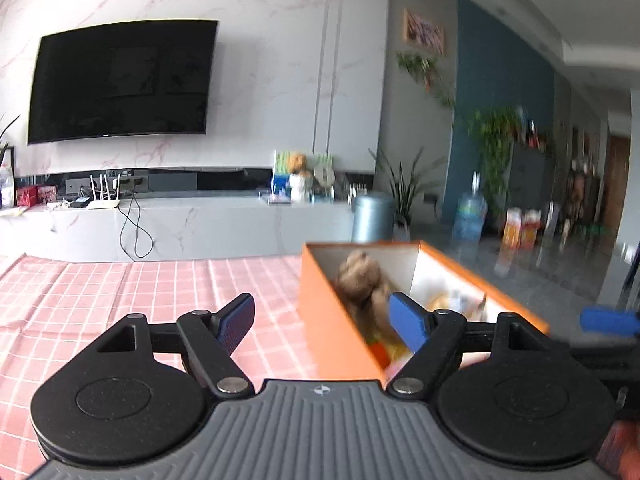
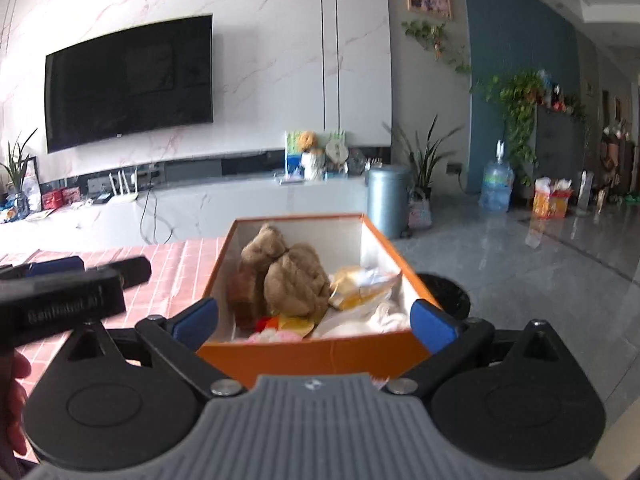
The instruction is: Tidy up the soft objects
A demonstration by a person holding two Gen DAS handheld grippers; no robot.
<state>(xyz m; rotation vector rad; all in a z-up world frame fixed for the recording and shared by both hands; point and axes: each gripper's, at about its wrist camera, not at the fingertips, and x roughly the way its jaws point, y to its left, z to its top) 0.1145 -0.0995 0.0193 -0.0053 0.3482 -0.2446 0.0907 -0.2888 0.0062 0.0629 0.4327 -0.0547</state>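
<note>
An orange box [image 2: 320, 354] with white inner walls stands on the pink checked tablecloth [image 1: 120, 292]. It holds a brown plush bear [image 2: 292, 276], yellow and white soft items [image 2: 360, 292] and a pink item at its near wall. My right gripper [image 2: 316, 320] is open and empty, its blue fingers astride the box's near end. My left gripper [image 1: 326, 320] is open and empty, at the box's [image 1: 332, 320] left side, with its right finger [image 1: 408, 320] over the box. The bear [image 1: 360, 280] looks blurred there. The left gripper's body [image 2: 68, 292] shows at the right wrist view's left.
The table's far edge faces a long grey TV bench [image 1: 180, 224] under a wall TV [image 1: 120, 80]. A metal bin [image 2: 386, 200], plants and a water bottle [image 2: 496, 184] stand on the shiny floor to the right. The right gripper's blue finger [image 1: 608, 320] shows at the left view's right edge.
</note>
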